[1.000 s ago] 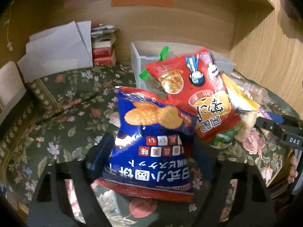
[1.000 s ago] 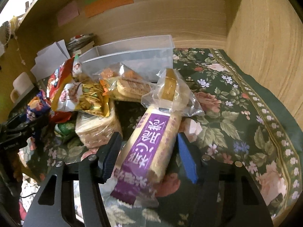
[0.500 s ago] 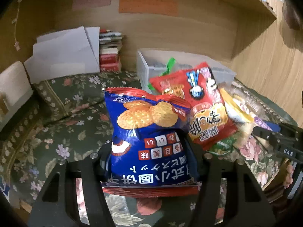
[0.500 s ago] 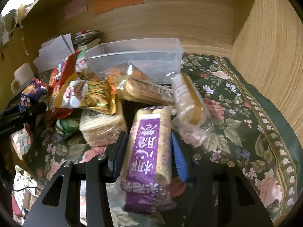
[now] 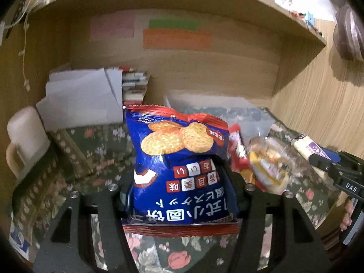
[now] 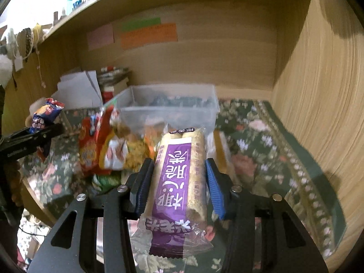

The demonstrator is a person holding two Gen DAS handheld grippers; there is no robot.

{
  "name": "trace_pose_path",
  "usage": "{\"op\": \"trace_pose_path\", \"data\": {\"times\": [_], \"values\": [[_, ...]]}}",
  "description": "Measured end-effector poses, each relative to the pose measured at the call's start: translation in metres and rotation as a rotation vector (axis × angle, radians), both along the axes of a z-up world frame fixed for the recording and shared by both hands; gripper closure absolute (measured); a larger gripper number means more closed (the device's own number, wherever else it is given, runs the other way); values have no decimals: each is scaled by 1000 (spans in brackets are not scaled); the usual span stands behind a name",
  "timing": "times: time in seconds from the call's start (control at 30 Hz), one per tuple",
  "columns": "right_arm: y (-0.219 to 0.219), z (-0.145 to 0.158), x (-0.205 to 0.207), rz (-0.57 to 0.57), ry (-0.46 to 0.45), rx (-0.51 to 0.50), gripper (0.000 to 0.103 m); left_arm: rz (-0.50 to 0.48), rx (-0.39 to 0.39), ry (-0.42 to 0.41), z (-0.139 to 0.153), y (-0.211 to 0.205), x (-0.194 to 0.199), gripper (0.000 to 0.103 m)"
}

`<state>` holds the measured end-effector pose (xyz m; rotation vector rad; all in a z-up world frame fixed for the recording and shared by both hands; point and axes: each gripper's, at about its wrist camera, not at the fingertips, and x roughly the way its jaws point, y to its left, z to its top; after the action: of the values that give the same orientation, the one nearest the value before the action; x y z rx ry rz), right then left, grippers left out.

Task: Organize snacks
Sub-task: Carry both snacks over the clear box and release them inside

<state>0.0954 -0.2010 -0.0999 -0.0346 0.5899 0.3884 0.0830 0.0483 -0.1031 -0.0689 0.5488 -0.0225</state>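
Nearest us, our left tongs (image 5: 179, 195) pinch the lower part of a blue cracker bag (image 5: 179, 161), which stands upright between the pads, lifted off the floral cloth (image 5: 75, 170) on the tabletop. Our right tongs (image 6: 179, 182) are pressed onto both long sides of a purple rice-cracker pack (image 6: 179, 177), held lengthwise and pointing toward twelve o'clock. In the right wrist view, just past that pack at ten o'clock, we see a heap of loose snacks, a red bag (image 6: 89, 145) and a yellow-and-white bag (image 6: 118, 152) among them, lying against the front wall of a clear plastic bin (image 6: 168, 109). A clear-wrapped pale snack (image 6: 221, 152) lies just beside the purple pack at two o'clock. Farther back, at eleven o'clock, folded white paper (image 6: 79, 91) leans near a stack of books (image 6: 113, 79), and pink, green and orange notes (image 6: 147, 35) are stuck on the wooden back wall.
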Motion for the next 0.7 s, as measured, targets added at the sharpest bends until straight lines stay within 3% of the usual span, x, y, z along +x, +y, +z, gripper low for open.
{"op": "trace_pose_path", "data": {"times": [0.3, 0.7], "values": [[1, 37, 15, -6, -101, 22, 60, -42, -1, -59, 40, -5, 25, 42], [15, 68, 59, 11, -172, 24, 60, -93, -29, -45, 67, -11, 97, 42]]}}
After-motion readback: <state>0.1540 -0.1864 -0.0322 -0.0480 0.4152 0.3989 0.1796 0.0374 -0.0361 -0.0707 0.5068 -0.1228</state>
